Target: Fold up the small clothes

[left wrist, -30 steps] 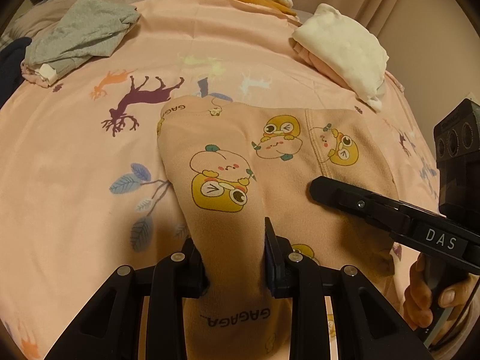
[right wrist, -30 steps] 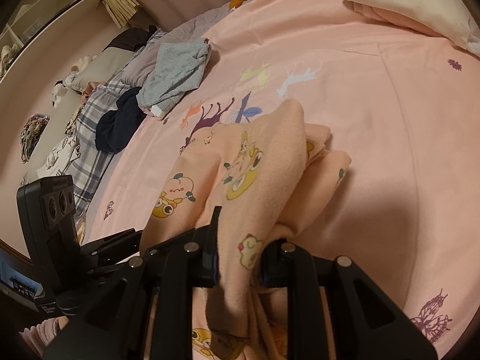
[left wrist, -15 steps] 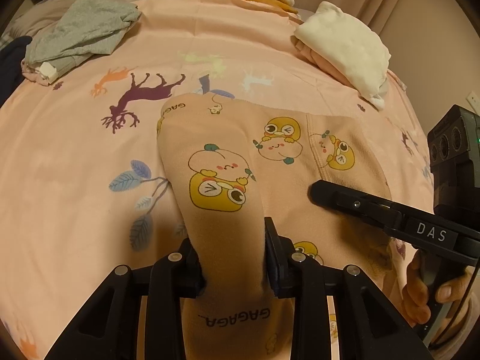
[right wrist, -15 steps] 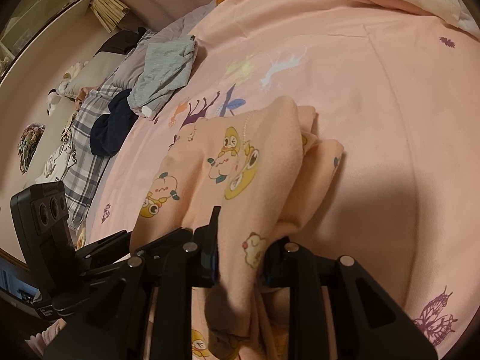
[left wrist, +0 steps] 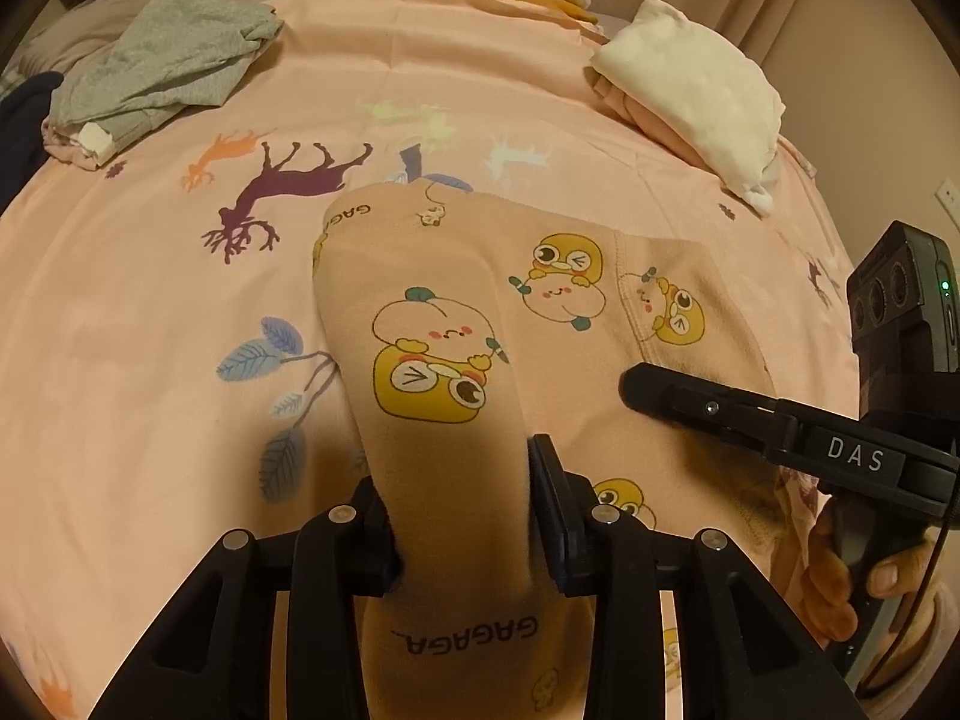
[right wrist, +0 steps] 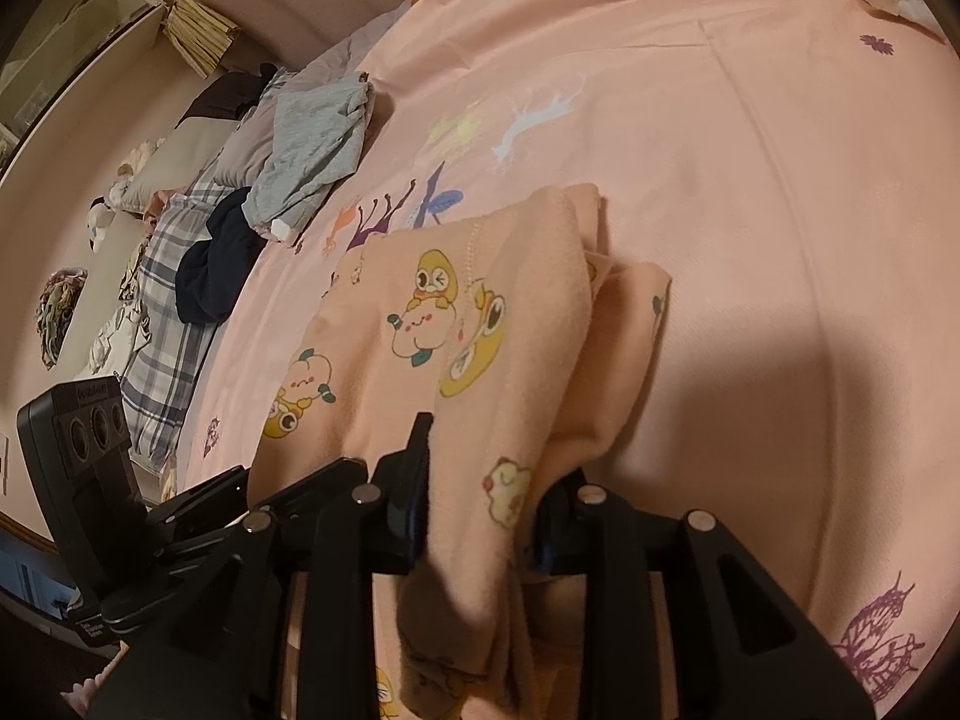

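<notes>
Left gripper [left wrist: 459, 504] had its fingers closed on the near left edge of the peach fleece garment with yellow cartoon prints [left wrist: 540, 324]; the cloth ran taut between the pads. Right gripper [right wrist: 480, 498] was likewise clamped on a bunched near right edge, fabric hanging below the fingers. The garment lay mid-bed on the pink animal-print bedsheet [left wrist: 150, 312], near end lifted, far end resting flat by the purple deer print [left wrist: 282, 192].

Risks, as a judgement: the right grip held several loose layers, so a layer could slip out and the fold would land crooked. A second flap stuck out on the garment's right side in the right wrist view, likely to crease under if laid over. Uneven lift between the two hands would skew the edge.

Long axis ran near to far, away from the grippers, tilting slightly left at the far end; the "GAGAGA" band sat at both near and far ends.

Grey folded top [left wrist: 162, 66] far left, white folded cloth [left wrist: 696, 90] far right, both well apart from it.
</notes>
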{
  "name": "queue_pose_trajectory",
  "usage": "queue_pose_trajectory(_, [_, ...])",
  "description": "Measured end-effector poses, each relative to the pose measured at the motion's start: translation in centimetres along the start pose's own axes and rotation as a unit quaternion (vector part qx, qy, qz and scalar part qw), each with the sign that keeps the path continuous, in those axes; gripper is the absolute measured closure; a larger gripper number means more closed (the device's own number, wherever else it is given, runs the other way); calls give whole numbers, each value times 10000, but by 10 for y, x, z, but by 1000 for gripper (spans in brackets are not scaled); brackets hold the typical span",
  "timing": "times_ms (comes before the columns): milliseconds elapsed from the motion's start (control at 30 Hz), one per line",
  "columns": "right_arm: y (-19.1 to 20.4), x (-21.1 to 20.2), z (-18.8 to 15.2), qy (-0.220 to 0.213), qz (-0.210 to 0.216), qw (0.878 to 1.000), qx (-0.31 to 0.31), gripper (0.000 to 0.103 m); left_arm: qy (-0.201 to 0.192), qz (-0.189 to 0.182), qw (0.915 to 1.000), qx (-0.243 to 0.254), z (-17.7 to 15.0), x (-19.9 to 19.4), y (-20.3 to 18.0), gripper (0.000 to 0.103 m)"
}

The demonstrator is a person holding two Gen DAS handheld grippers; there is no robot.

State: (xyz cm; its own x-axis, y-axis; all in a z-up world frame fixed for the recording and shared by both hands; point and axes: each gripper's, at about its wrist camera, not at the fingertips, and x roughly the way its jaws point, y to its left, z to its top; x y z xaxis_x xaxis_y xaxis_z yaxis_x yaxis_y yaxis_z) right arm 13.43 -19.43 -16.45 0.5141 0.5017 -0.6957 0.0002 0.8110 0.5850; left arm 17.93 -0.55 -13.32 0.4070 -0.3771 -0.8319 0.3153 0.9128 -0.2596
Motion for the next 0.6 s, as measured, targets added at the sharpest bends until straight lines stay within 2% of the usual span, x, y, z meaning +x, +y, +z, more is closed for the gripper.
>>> queue_pose_trajectory(600, [-2, -1, 0, -5, -54, 10000, 9, 71, 36, 69, 10000, 4, 1, 2, 0, 63])
